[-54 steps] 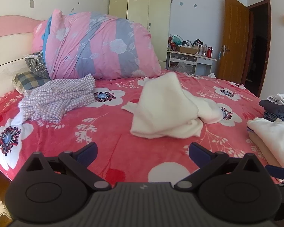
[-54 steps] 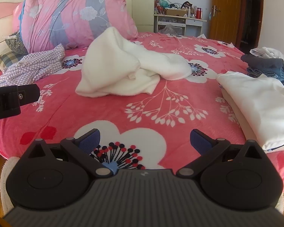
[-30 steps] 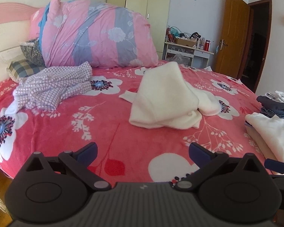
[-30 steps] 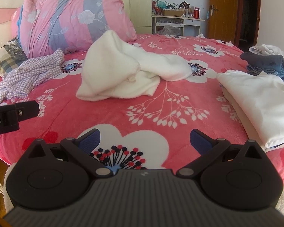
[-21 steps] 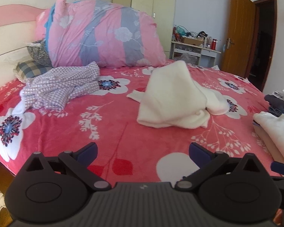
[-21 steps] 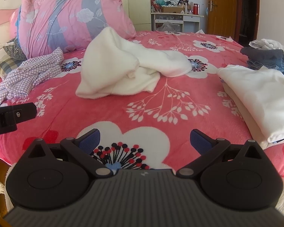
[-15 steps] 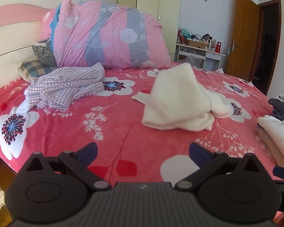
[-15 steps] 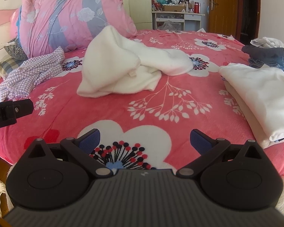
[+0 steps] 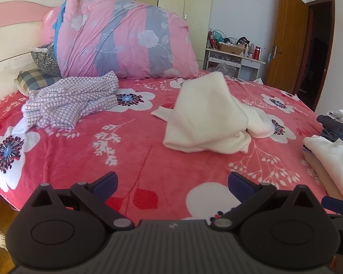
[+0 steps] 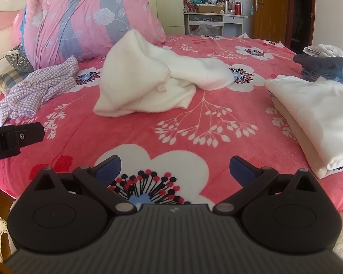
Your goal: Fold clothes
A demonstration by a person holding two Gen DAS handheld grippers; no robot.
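Observation:
A crumpled cream fleece garment (image 9: pixel 208 116) lies in a heap in the middle of the red floral bed (image 9: pixel 130 159); it also shows in the right wrist view (image 10: pixel 153 77). A crumpled purple checked garment (image 9: pixel 73 98) lies at the left, also in the right wrist view (image 10: pixel 38 86). A folded white garment (image 10: pixel 315 114) lies on a stack at the right edge, also in the left wrist view (image 9: pixel 331 159). My left gripper (image 9: pixel 172 183) is open and empty near the bed's front edge. My right gripper (image 10: pixel 175 169) is open and empty, short of the cream garment.
A big pink and grey quilt bundle (image 9: pixel 123 38) and pillows (image 9: pixel 36 77) lie at the headboard. Dark and white clothes (image 10: pixel 324 61) are piled at the far right. A wardrobe (image 9: pixel 173 11), a cluttered desk (image 9: pixel 235 57) and a door (image 9: pixel 288 41) stand behind the bed.
Both grippers have shifted slightly over the bed's front edge, the left view drifting leftward. Jaws stay open and no garment has moved.

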